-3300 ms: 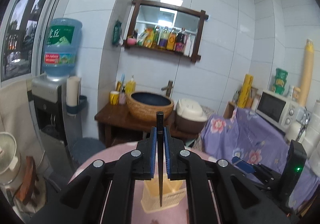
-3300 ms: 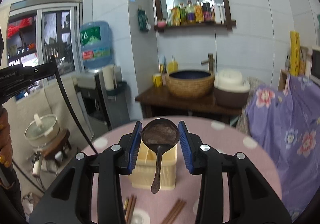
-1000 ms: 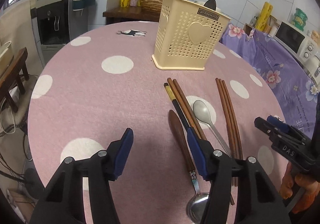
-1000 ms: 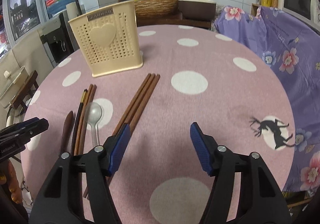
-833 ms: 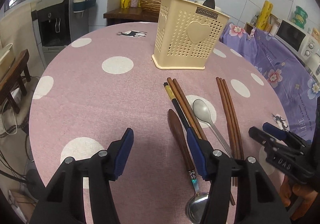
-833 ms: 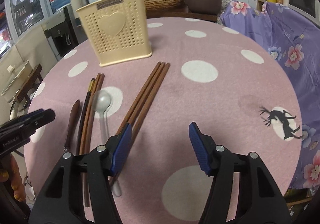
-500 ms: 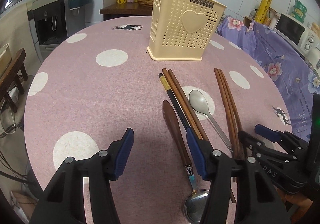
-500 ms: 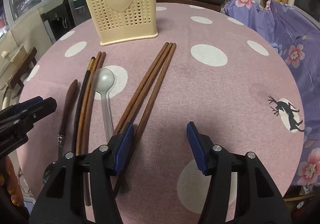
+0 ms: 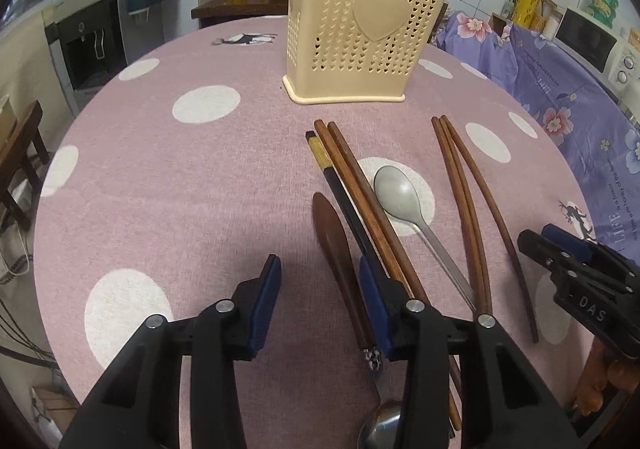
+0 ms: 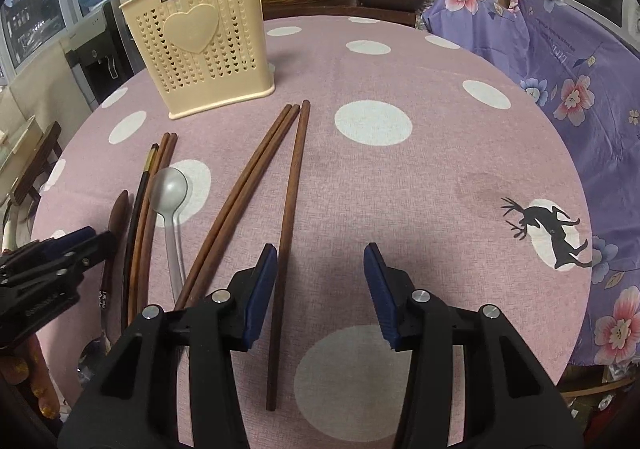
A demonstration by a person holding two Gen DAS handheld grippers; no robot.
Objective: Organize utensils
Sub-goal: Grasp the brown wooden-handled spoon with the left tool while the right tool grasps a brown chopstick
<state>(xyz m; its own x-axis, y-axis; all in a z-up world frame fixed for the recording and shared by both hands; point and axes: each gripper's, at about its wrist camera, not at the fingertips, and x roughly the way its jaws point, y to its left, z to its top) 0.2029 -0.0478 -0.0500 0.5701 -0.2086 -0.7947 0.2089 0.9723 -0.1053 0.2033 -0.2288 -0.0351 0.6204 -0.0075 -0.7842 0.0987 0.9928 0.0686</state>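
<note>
Nearest in the left wrist view, the left gripper (image 9: 320, 281) hangs low over the pink dotted bench (image 9: 160, 177), its jaws closing to a middling gap; the brown handle of a wooden-handled spoon (image 9: 334, 245) lies between them, just beside the right pad — whether that pad touches it is hard to tell. That spoon's metal bowl is cut off at the bottom edge, partly behind the gripper's frame. The lower ends of the black chopstick (image 9: 344, 205) and the two brown chopsticks (image 9: 360, 185) beside it run under the same frame. The right gripper (image 10: 320, 281) holds its jaws partly apart; a single brown chopstick (image 10: 290, 201) lies between them close to the left pad, not gripped, while the ends of two more chopsticks (image 10: 240, 185) vanish behind that pad. A grey spoon (image 10: 170, 193) lies flat further left. Farthest stands the cream utensil holder (image 10: 200, 45) — only the tips of a dark spoon and a black stick show above its rim.
</note>
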